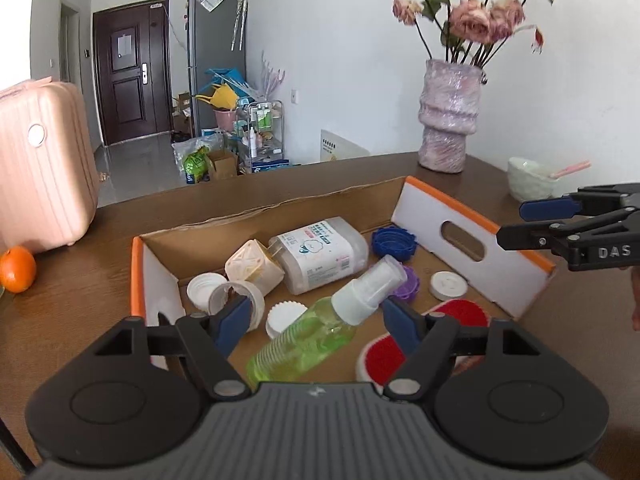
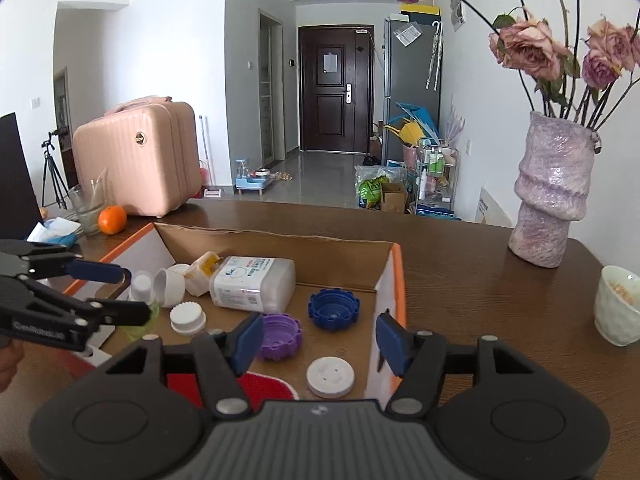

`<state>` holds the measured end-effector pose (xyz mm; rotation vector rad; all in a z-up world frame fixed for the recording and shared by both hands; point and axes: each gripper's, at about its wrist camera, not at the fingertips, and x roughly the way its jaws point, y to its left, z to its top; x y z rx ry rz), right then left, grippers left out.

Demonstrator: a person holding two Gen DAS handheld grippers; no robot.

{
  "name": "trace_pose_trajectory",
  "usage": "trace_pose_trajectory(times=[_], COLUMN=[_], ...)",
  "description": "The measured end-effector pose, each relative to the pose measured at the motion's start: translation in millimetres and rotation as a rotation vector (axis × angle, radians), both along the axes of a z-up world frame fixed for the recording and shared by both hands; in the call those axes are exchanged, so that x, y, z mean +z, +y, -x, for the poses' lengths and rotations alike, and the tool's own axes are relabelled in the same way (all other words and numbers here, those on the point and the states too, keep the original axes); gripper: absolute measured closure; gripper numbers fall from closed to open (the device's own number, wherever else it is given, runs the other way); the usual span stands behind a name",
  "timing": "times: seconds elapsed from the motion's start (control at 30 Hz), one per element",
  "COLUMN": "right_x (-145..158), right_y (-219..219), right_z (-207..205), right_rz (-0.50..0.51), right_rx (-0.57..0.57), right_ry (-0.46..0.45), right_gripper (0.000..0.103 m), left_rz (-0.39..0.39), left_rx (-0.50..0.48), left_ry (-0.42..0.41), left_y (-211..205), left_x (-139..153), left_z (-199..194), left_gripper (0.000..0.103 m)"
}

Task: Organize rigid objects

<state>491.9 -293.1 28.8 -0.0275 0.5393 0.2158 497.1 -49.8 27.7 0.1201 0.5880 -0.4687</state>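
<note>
Seemingly the sorting is nearing its end: both the left gripper (image 1: 316, 322) and the right gripper (image 2: 320, 338) are hanging spread and empty over the cardboard box (image 1: 276, 216) on the table (image 2: 460, 280). Lying inside it are one green spray bottle (image 1: 308, 336), one white refill bottle (image 1: 320, 254), a blue cap (image 2: 334, 308), a purple cap (image 2: 280, 336) and several white lids, while nothing loose is showing beside the box.

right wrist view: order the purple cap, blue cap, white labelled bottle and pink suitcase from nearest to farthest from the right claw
1. Purple cap, in the box just past the right claw, by its left finger.
2. Blue cap, a little deeper, mid-box.
3. White labelled bottle, lying near the box's back wall.
4. Pink suitcase, beyond the box, far left.
</note>
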Motion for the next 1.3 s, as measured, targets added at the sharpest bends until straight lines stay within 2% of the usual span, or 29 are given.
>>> trace_pose_trajectory(times=[0.07, 0.17, 0.33, 0.4, 0.57, 0.7, 0.8, 0.87, 0.93, 1.0, 1.2, 1.3], right_x=[6, 16, 34, 43, 65, 77, 82, 83, 82, 79, 60, 47], right_y=[-4, -6, 1, 3, 7, 12, 14, 16, 19, 24, 43, 53], right_z=[6, 17, 47, 59, 90, 117, 142, 162, 185, 209, 283, 318], right_rz=[-0.007, -0.034, -0.026, -0.017, -0.005, 0.001, -0.001, -0.009, -0.010, -0.004, -0.001, -0.008], right_rx=[-0.012, -0.014, 0.021, 0.028, 0.030, 0.037, 0.040, 0.036, 0.042, 0.051, 0.043, 0.031], right_ry=[0.002, -0.004, -0.035, -0.052, -0.088, -0.119, -0.141, -0.156, -0.182, -0.214, -0.312, -0.366], right_gripper=[0.042, 0.042, 0.042, 0.040, 0.039, 0.034, 0.032, 0.030, 0.024, 0.022, 0.015, 0.010], left_rz=[0.009, -0.010, 0.054, 0.051, 0.050, 0.080, 0.088, 0.101, 0.098, 0.091, 0.113, 0.082], left_rx=[0.008, 0.087, 0.166, 0.180, 0.205, 0.241, 0.290, 0.320, 0.334, 0.332, 0.331, 0.373], left_ry=[0.005, -0.004, -0.004, -0.031, -0.044, -0.073, -0.120, -0.162, -0.173, -0.202, -0.279, -0.337], left_y=[3, 8, 28, 34, 45, 58, 64, 69, 72, 73, 80, 81], left_x=[10, 30, 60, 66, 77, 85, 87, 85, 80, 76, 62, 50], left_z=[7, 15, 38, 54, 89, 123, 157, 182, 203, 227, 303, 344], left_gripper=[0.022, 0.022, 0.017, 0.011, 0.011, 0.009, 0.007, 0.001, 0.001, 0.001, 0.000, 0.000])
